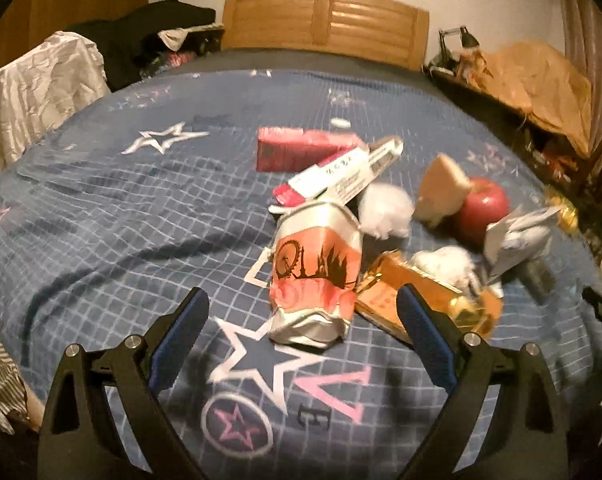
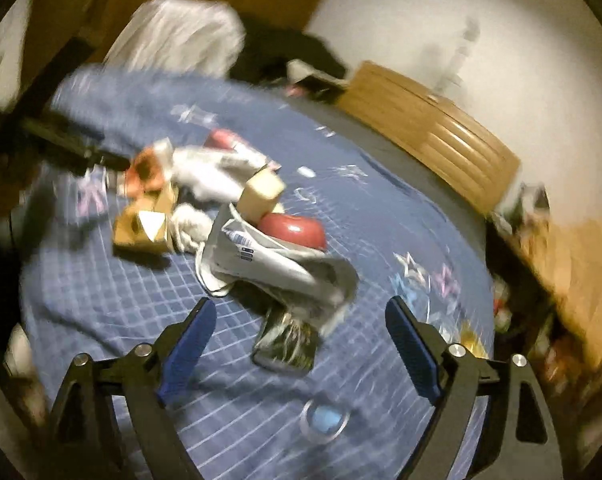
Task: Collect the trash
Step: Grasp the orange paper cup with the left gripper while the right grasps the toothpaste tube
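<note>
Left gripper [image 1: 303,312]: jaws wide, empty, crushed can [image 1: 315,268] lying between them mid-frame.
Right gripper [image 2: 301,320]: jaws spread, empty, above grey wrapper [image 2: 277,264].

You had the trash heaped centre-right of the left wrist frame: crushed pink-and-white can [image 1: 315,276] lying lengthwise, gold wrapper [image 1: 385,292] touching its right, crumpled white tissue [image 1: 385,210] behind, pink carton [image 1: 297,148] farthest back.

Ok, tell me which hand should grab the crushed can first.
Left, probably. The crushed can lies straight ahead of the left gripper, whose jaws stand open around its near end. The right gripper faces a white wrapper instead.
</note>
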The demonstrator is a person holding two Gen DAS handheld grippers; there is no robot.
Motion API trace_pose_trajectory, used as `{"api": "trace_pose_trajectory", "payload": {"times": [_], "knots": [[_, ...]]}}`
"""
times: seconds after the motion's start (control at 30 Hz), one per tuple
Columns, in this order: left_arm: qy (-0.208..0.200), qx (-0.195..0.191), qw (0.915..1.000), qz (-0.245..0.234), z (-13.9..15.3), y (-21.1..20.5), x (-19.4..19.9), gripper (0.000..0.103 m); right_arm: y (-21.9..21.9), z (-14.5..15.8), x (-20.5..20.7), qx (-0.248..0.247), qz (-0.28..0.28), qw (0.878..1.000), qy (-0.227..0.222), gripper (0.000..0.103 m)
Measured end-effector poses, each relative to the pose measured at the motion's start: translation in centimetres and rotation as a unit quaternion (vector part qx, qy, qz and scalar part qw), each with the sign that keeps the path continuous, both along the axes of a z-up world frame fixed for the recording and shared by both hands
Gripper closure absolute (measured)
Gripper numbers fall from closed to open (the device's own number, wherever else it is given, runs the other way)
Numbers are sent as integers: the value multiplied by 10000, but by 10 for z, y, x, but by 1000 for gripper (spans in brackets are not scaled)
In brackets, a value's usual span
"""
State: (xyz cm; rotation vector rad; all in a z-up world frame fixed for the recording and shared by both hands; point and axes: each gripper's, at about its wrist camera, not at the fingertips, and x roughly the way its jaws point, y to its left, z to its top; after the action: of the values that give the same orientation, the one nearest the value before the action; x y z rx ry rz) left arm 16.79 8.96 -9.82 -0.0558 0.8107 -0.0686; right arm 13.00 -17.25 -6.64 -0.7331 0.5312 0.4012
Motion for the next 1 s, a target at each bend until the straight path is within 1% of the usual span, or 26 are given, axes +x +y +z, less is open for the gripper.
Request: {"api": "trace_pose_trajectory", "payload": {"times": [0.03, 0.07, 0.13, 0.2, 0.23, 0.27, 0.3, 0.33, 0.37, 0.4, 0.43, 0.47, 0.57, 0.6, 0.67, 0.7, 0.73, 0.8, 0.83, 0.87, 0.9, 1.0], "knots": [[29, -5, 10000, -15, -4, 1, 3, 12, 8, -4, 4, -340, 118, 9993, -100, 16], [57, -14, 10000, -23, -7, 2, 5, 12, 20, -13, 9, -869, 251, 9953, -339, 16], [133, -76, 9999, -58, -13, 3, 14, 12, 33, -24, 14, -1420, 371, 9876, -558, 17], [190, -139, 9997, -103, -18, 4, 23, 18, 46, -36, 21, -1892, 532, 9781, -679, 17], [227, -164, 9995, -134, -21, 4, 25, 23, 51, -41, 23, -2030, 578, 9749, -712, 21], [254, -194, 9994, -158, -23, 4, 27, 26, 57, -48, 26, -2199, 586, 9712, -708, 25], [286, -218, 9992, -166, -26, 4, 29, 35, 61, -55, 29, -2336, 589, 9683, -669, 31], [314, -223, 9991, -160, -28, 5, 30, 42, 64, -59, 32, -2426, 592, 9665, -586, 52], [308, -252, 9991, -168, -30, 6, 30, 50, 65, -62, 34, -2472, 596, 9658, -513, 61], [290, -291, 9989, -210, -30, 7, 30, 56, 66, -60, 32, -2442, 632, 9661, -541, 62], [273, -335, 9987, -269, -29, 7, 29, 60, 67, -57, 30, -2372, 671, 9678, -512, 68], [235, -364, 9986, -299, -28, 8, 28, 61, 67, -48, 25, -2248, 701, 9705, -527, 71], [121, -378, 9988, -273, -24, 9, 23, 61, 65, -24, 12, -1938, 694, 9767, -606, 74], [89, -414, 9987, -267, -22, 10, 21, 61, 62, -13, 7, -1737, 646, 9808, -599, 74], [37, -445, 9987, -233, -18, 12, 17, 61, 52, 13, 1, -1239, 466, 9900, -492, 75], [14, -468, 9987, -217, -15, 14, 14, 61, 44, 30, -3, -876, 301, 9950, -385, 75], [-4, -486, 9986, -207, -13, 14, 11, 61, 35, 43, -4, -621, 165, 9975, -300, 75], [-59, -518, 9985, -174, -8, 17, 5, 61, 9, 72, -8, 85, -243, 9996, -93, 75], [-91, -531, 9984, -159, -5, 18, 2, 61, -4, 81, -10, 371, -448, 9983, 5, 75], [-117, -538, 9984, -146, -3, 20, -1, 61, -23, 92, -12, 758, -729, 9944, 132, 75], [-149, -558, 9982, -135, 0, 21, -5, 61, -38, 99, -16, 1109, -965, 9888, 249, 75], [-225, -622, 9977, -123, 6, 24, -12, 61, -78, 105, -38, 1988, -1464, 9678, 485, 75]]}}
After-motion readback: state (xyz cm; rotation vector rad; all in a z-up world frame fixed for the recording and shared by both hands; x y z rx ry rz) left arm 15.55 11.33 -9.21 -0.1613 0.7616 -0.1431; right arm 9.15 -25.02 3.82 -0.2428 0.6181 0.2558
